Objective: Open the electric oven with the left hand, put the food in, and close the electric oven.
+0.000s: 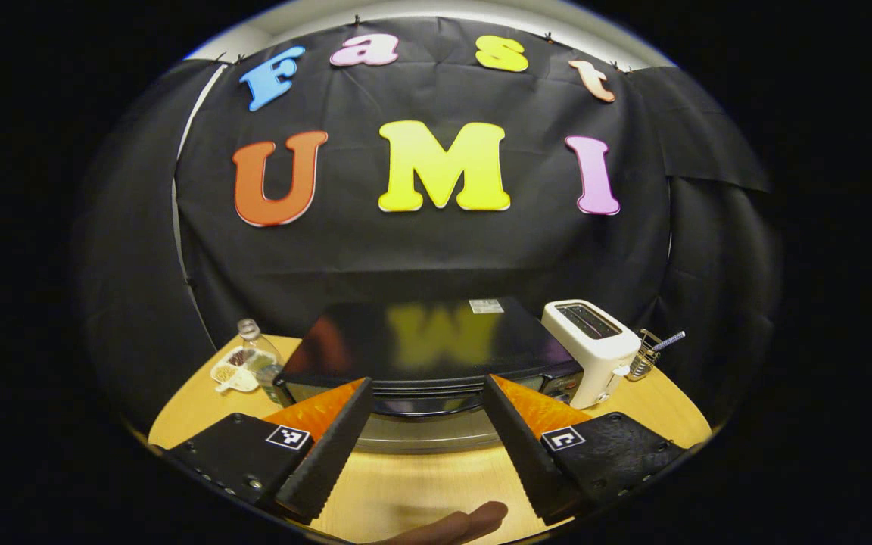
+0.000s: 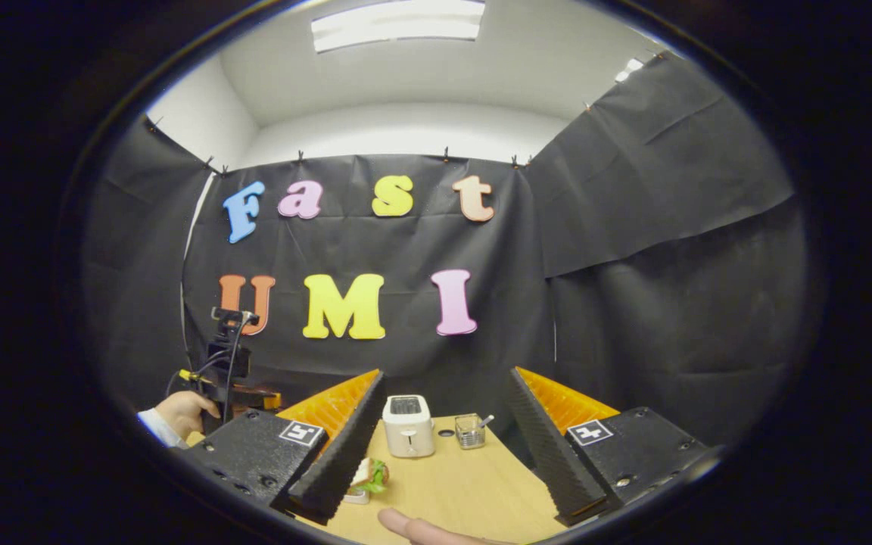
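Observation:
The black electric oven [image 1: 421,341] sits on the wooden table [image 1: 436,484], seen from above and in front. A grey metallic band [image 1: 425,437] runs along its front, low between my fingers; I cannot tell how the door stands. My left gripper [image 1: 427,381] is open, its fingers flanking the oven's front with nothing between them. The food, a sandwich with green leaves [image 2: 372,475] on a small white dish, lies on the table [image 2: 474,484] just beside the left finger of my open right gripper [image 2: 447,373], partly hidden by that finger.
A white toaster [image 1: 595,348] stands right of the oven, a wire holder [image 1: 644,356] beyond it. A bottle [image 1: 254,341] and a snack dish [image 1: 235,371] sit left of the oven. A hand [image 2: 179,412] holds the other gripper's body [image 2: 228,363] far left. Fingertips [image 2: 413,526] show at the bottom.

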The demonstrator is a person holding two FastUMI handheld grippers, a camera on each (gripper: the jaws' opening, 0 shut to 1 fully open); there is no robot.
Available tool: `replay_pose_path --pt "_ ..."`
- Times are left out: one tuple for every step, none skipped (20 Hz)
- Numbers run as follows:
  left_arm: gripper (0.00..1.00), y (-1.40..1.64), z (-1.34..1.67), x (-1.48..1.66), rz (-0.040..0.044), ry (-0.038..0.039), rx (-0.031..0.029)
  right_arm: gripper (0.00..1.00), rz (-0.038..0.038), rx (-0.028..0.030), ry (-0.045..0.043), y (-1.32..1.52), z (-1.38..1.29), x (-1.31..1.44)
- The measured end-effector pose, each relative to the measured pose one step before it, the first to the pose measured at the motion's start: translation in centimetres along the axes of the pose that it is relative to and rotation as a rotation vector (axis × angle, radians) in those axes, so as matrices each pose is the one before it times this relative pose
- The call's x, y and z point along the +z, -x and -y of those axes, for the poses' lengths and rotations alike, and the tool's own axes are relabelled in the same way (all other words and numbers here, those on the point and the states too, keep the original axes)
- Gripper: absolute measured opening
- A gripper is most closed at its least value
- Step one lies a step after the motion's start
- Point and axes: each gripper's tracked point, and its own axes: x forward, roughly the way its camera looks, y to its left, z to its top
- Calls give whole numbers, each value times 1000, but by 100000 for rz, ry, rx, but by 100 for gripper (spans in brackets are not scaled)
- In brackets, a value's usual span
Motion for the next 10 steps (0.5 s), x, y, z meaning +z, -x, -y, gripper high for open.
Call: replay_pose_path --pt "95 -1129 -346 -420 -2102 -326 1027 100 167 -68 396 -71 269 -145" --pt "96 -790 -791 -488 -2145 -211 3006 94 357 -620 517 -107 514 -65" --pt "96 -729 -347 -503 -1657 10 1454 94 812 -1059 587 -155 609 12" --pt "96 -538 88 -202 -457 467 -550 94 873 -1335 364 -82 674 -26" --pt "96 -542 -112 17 -40 153 -179 93 333 -1580 -52 -275 493 -199" --pt "96 -417 65 86 308 700 -89 100 -127 -753 -398 -260 284 -197" --pt "96 -22 51 -197 -1375 246 734 100 -950 238 -410 -2 -157 -587" --pt "97 -291 132 26 196 -395 -31 100 -1338 512 -325 -119 -94 -465" --pt "97 291 214 -820 -4128 122 297 100 -1295 387 -485 -90 -100 -406" --pt "87 44 182 233 1125 -407 -912 100 -1113 146 -295 -179 -84 -342"
